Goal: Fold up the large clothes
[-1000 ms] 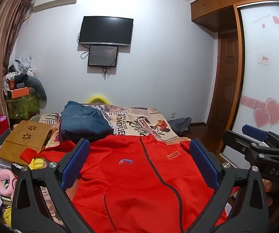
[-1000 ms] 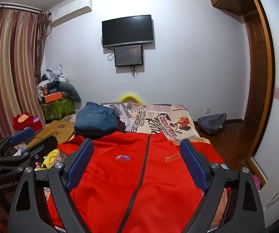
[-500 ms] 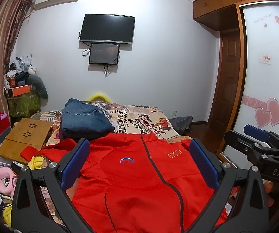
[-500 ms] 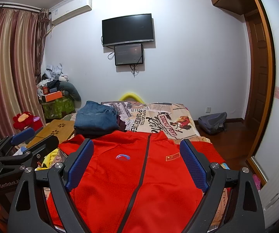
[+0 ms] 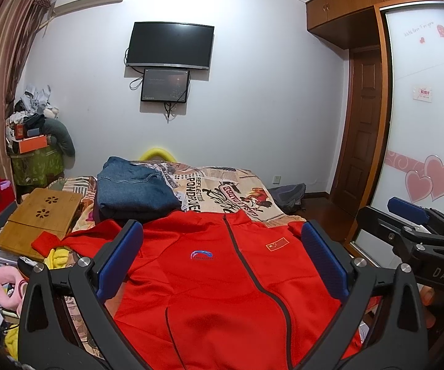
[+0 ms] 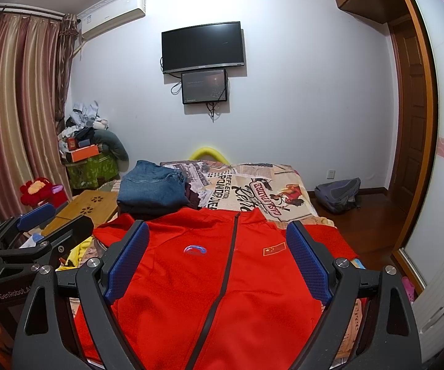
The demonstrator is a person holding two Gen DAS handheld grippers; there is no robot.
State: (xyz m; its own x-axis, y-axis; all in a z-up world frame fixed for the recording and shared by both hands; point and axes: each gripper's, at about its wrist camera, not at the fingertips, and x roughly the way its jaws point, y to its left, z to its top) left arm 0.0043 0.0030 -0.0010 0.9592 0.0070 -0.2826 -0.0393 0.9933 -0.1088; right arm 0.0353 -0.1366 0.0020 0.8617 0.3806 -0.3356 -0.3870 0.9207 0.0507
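A large red zip-up jacket [image 5: 222,277] [image 6: 222,277] lies spread face up on the bed, collar toward the far wall, one sleeve stretched out to the left. My left gripper [image 5: 222,259] hovers above its chest, open, nothing between its blue pads. My right gripper [image 6: 218,256] hangs over the same jacket, also open and empty. In the left wrist view the right gripper [image 5: 419,231] shows at the right edge. In the right wrist view the left gripper [image 6: 36,237] shows at the left edge.
Folded blue jeans [image 5: 135,188] [image 6: 154,185] sit on the printed bedspread [image 5: 231,191] beyond the collar. A wooden lap table [image 5: 39,215] and clutter lie left of the bed. A grey backpack [image 6: 339,194] rests on the floor by the door; wardrobe at right.
Both views have tipped slightly, so the room sits a little lower in frame. The jacket has not moved, and both grippers stay open.
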